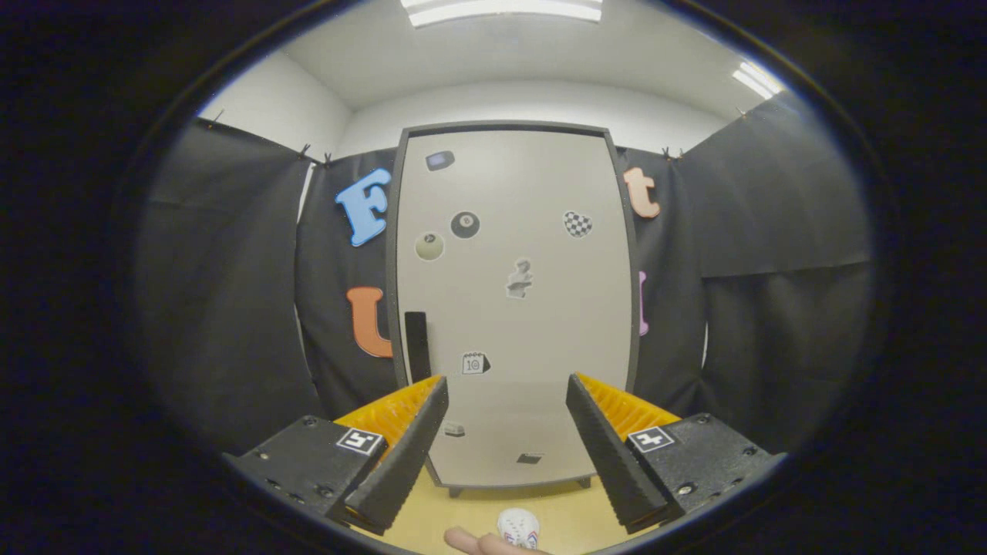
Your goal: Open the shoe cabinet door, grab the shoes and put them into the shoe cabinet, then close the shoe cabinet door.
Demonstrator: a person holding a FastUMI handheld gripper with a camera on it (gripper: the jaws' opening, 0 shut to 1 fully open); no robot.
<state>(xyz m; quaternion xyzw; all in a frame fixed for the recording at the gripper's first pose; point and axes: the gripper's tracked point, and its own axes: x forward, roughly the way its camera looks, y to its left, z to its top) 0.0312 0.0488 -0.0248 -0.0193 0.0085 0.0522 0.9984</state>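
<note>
Gripper (507, 439) is holding its fingers spread wide and empty, facing the shut cabinet door (513, 308) at frame centre, its upright handle (416, 347) lying ahead-left; shoe (518, 528) sitting bottom centre.

Black cloth walls (231, 293) under a white ceiling (501, 69) with strip lights (501, 9), yellowish floor (463, 512)

claw (507, 401) open, shoe cabinet door (513, 308) closed beyond

I read an 8 on the black ball sticker (465, 224) and a 10 on the calendar sticker (474, 363), both on the cabinet door (540, 339); nothing else is legible.
</note>
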